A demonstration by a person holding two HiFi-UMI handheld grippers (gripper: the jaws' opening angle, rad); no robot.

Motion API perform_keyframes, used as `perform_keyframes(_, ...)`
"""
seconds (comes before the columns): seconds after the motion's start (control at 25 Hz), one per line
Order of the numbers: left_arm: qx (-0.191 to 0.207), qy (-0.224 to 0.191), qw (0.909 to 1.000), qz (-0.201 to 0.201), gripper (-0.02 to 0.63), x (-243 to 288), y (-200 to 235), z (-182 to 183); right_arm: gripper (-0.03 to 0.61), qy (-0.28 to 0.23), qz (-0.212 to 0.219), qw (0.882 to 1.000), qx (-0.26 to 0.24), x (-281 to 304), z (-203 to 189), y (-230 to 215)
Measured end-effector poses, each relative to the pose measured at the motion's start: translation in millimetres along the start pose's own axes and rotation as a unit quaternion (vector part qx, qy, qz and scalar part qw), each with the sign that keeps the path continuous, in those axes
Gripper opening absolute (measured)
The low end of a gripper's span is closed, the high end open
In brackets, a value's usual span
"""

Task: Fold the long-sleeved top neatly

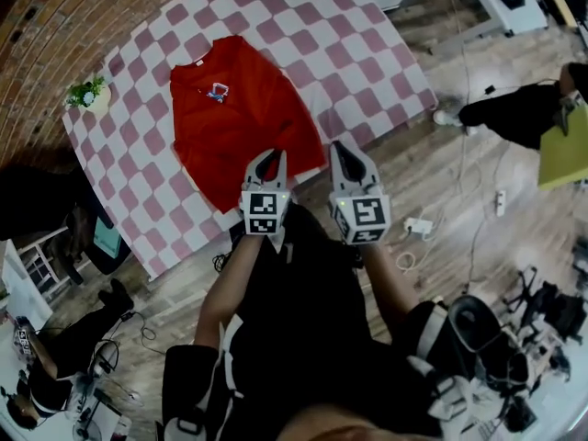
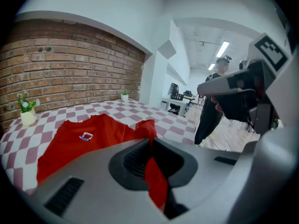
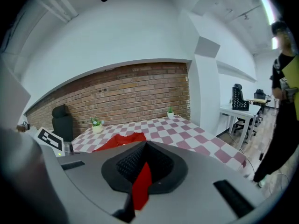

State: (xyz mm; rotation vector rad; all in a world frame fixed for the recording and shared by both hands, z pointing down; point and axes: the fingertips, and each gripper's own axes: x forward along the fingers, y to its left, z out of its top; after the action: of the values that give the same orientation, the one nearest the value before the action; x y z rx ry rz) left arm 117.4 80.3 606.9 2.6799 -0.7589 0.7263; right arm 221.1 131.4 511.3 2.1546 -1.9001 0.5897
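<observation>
Head view: the red long-sleeved fabric top (image 1: 234, 118) lies spread on the pink-and-white checked table (image 1: 367, 53). At its near edge, the left gripper (image 1: 268, 161) and the right gripper (image 1: 343, 152) each have their jaws pinched tight on red cloth.

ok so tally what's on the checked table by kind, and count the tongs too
red top: 1
potted plants: 2
tongs, left tongs and right tongs, both shut on the red top: 2
total: 5
</observation>
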Motion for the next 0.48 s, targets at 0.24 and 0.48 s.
perform_keyframes(0.24, 0.002, 0.035, 0.9991, -0.026, 0.028, 17.4, -17.9, -34.2, 0.008, 0.011, 0.002, 1.0, 0.004, -4.8, -13.2, -4.5)
perform_keyframes(0.48, -0.003, 0.067, 0.9964, -0.052, 0.073, 20.0, -35.9, -50.9, 0.008, 0.013, 0.01, 1.0, 0.006, -9.1, -15.7, -6.0)
